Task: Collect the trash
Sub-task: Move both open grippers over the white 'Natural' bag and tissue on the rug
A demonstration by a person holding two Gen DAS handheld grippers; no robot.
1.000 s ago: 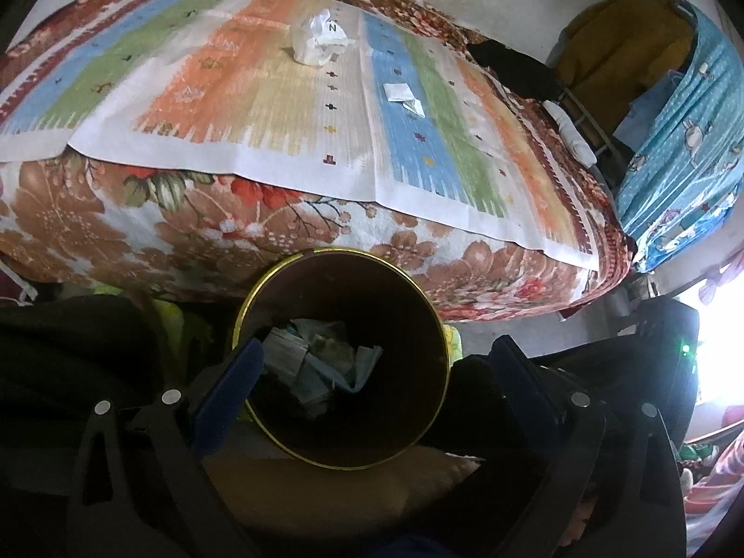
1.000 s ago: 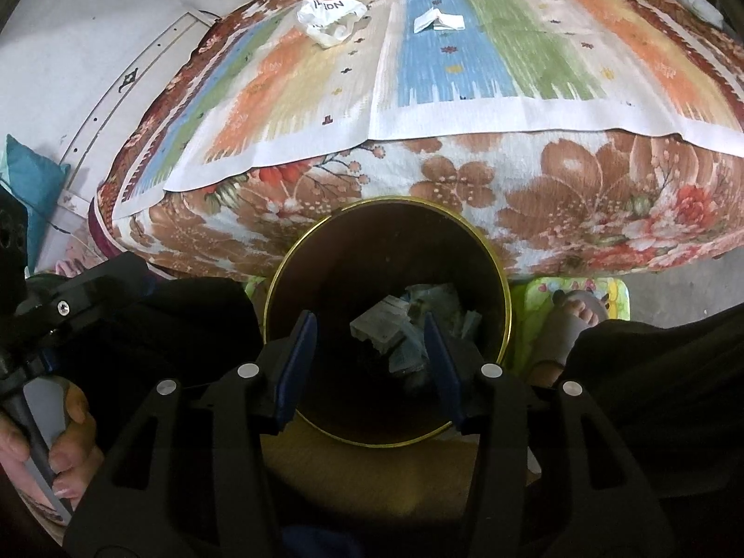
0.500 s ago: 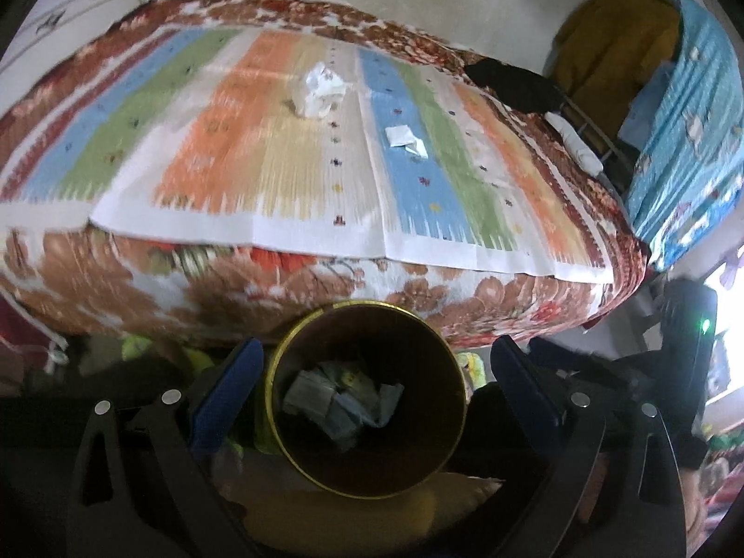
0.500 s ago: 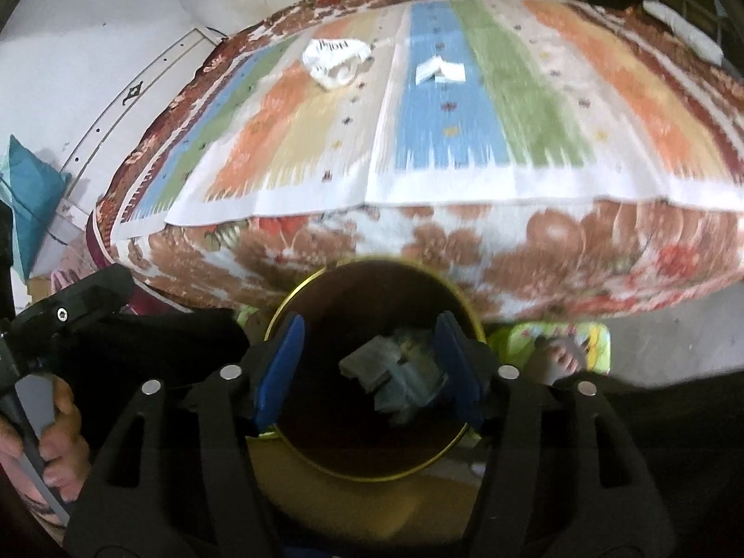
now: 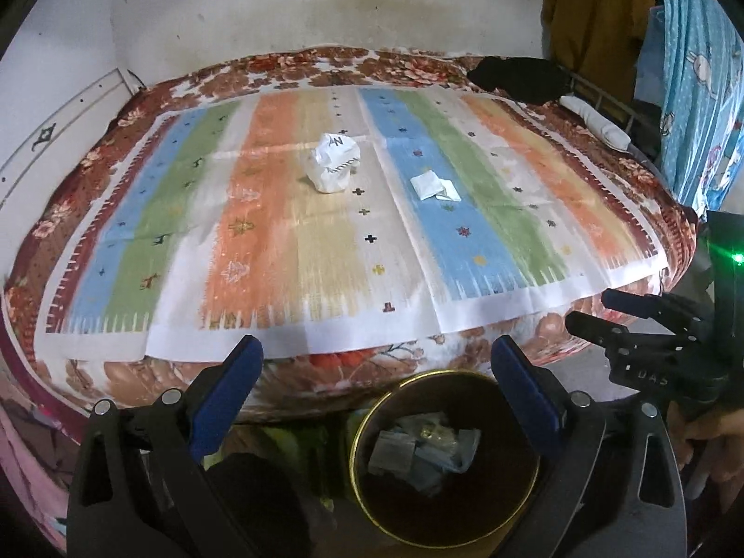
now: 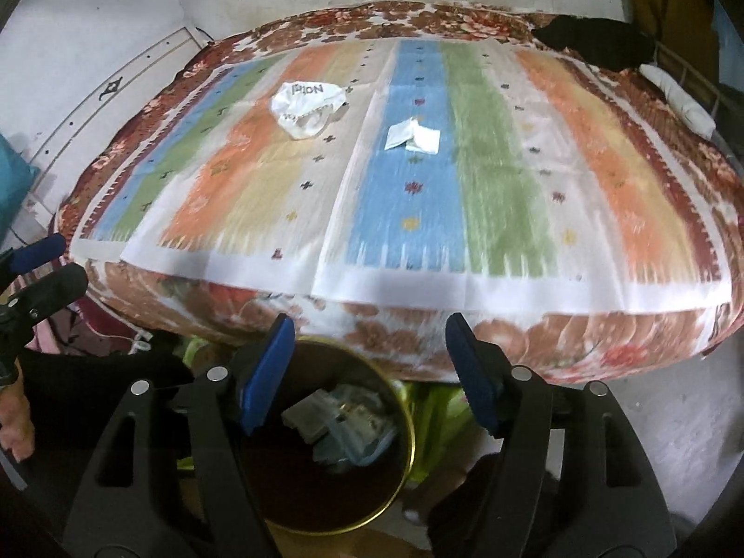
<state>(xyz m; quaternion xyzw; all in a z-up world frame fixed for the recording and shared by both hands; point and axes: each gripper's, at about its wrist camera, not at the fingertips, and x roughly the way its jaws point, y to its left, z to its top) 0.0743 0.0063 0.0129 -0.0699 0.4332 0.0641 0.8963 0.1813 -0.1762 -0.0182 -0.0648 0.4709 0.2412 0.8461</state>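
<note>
Two scraps remain on the bed (image 5: 139, 107), both lying on the striped cloth (image 5: 260, 251) well back from its near edge: on the left a crumpled white wrapper (image 5: 333, 163) on the orange and cream stripes, and to its right a flat bit of folded white paper (image 5: 435, 187) on the blue stripe — apart from each other, nothing between them. The left tool (image 5: 376, 386) is released, its blue pads wide apart with nothing between. The right tool (image 6: 369, 362) has just been opening its jaws and is empty too. Both hang over the gold-rimmed bin (image 5: 409, 381), which sits on the floor against the bed's near side and already holds scraps. The step in hand looks like a reach for the next piece; a good way would be one tool per scrap, lowering over the wrapper's bulk and pinching the flat paper at its raised fold. The cloth between bin and scraps is bare — open room — but the mattress edge rises above the bin rim, so the tools need height before crossing.
</note>
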